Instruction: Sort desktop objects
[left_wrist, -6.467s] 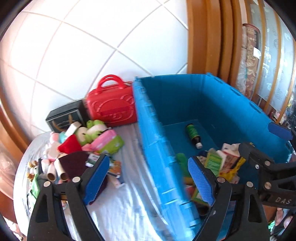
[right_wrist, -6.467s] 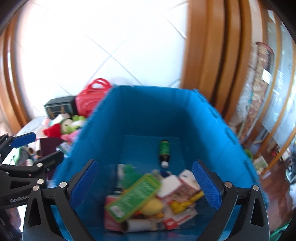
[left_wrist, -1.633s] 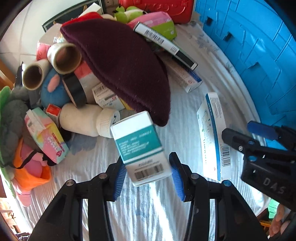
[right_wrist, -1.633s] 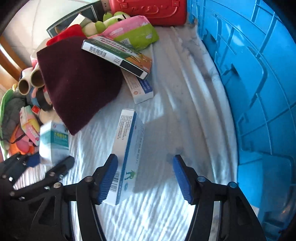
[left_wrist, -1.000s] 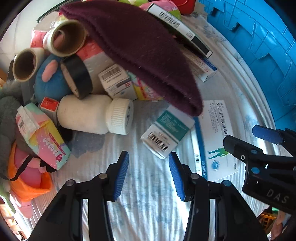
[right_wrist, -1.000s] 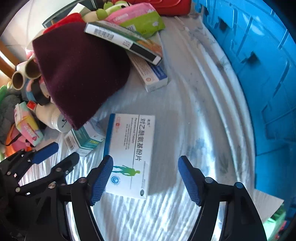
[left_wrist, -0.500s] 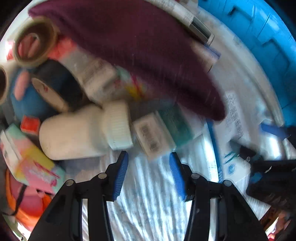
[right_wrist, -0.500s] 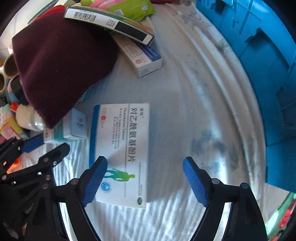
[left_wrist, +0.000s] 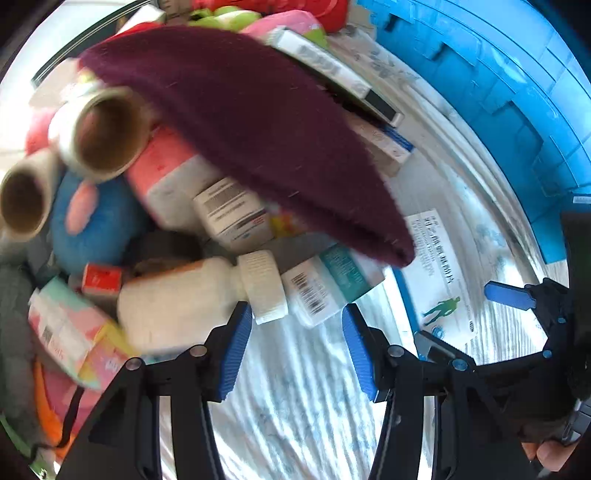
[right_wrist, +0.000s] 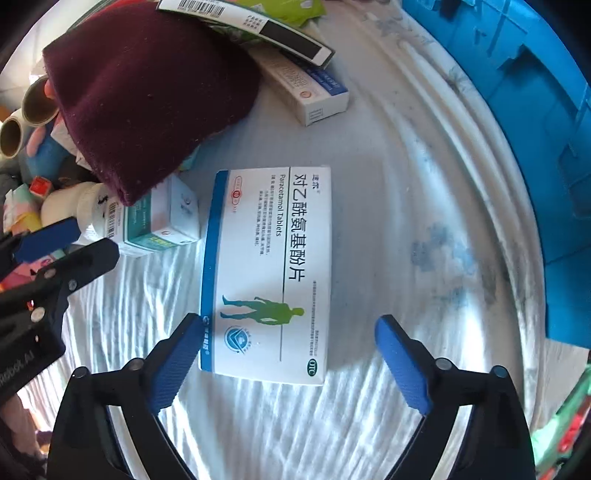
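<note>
While both my tongs hang spread over the white, ribbed cloth (right_wrist: 424, 206), neither one grips anything. My right gripper (right_wrist: 288, 354) stands wide apart around the near end of the paracetamol box (right_wrist: 269, 266), its left pad touching or almost touching the box's near left corner, its right pad well clear over bare cloth. The box lies flat, face up: white, with a blue band down its long left edge, a line of large Chinese characters, the words "Paracetamol Tablets", a green walking figure and a small OTC mark at the near right corner. Just left of its far end sits a small teal-and-white carton (right_wrist: 155, 221), barcode showing, tucked partly under the edge of a dark maroon knitted hat (right_wrist: 147, 92). My left gripper (left_wrist: 297, 339) is parted as well, empty, with that same carton (left_wrist: 325, 284) just ahead of its pads and a white bottle (left_wrist: 192, 299) with a ribbed cap lying on its side ahead and to the left. Beyond the hat lie two more long boxes, one white and blue (right_wrist: 314, 92). Cardboard tubes (left_wrist: 103, 133) and soft toys crowd the far left. A blue crate (right_wrist: 535, 92) walls the right side.
</note>
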